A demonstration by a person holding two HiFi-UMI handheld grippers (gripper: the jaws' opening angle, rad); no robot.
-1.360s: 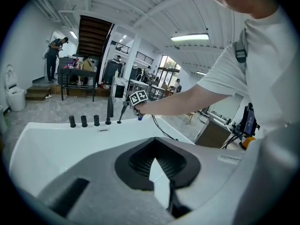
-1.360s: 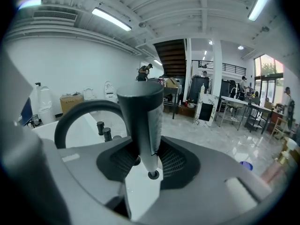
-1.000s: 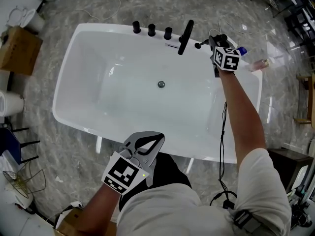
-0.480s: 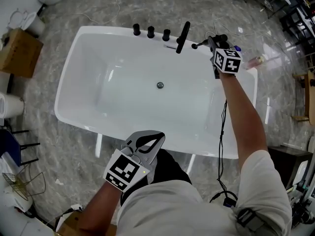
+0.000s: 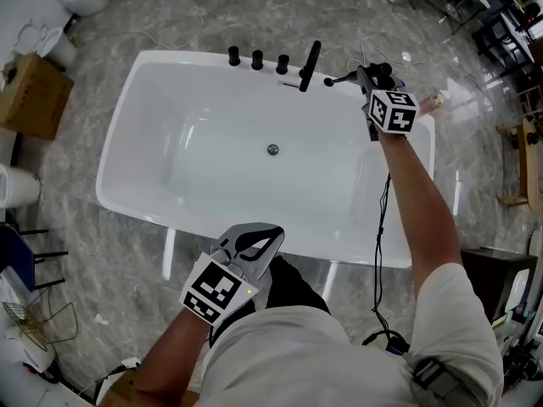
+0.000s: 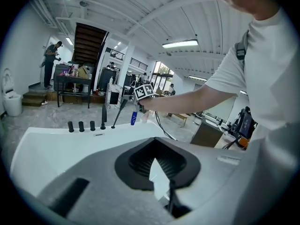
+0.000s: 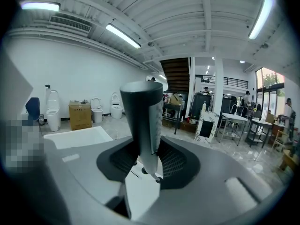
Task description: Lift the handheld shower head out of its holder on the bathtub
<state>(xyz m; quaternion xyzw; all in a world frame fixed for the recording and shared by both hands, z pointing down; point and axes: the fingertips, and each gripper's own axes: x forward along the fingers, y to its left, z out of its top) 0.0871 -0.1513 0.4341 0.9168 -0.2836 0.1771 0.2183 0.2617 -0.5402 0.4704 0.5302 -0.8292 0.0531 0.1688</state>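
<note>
My right gripper [image 5: 366, 76] hovers over the far right corner of the white bathtub [image 5: 195, 58], shut on the black handheld shower head [image 5: 344, 78]. In the right gripper view the shower head [image 7: 143, 121] stands upright between the jaws of that gripper [image 7: 145, 146], its pale face turned right. From the left gripper view, the shower head [image 6: 121, 108] slants down from the right gripper toward the tub rim. I cannot tell whether its lower end is clear of the holder. My left gripper [image 5: 273, 236] is shut on nothing, near the tub's front edge.
Three black knobs [image 5: 256, 59] and a tall black spout [image 5: 310, 62] stand on the far rim. A drain [image 5: 272, 149] sits mid-tub. A blue bottle [image 6: 134, 117] stands near the right gripper. A cardboard box [image 5: 30, 91] lies on the marble floor, left.
The right gripper has risen with the shower head in it, away from the tub rim. The left gripper has shifted only slightly.
</note>
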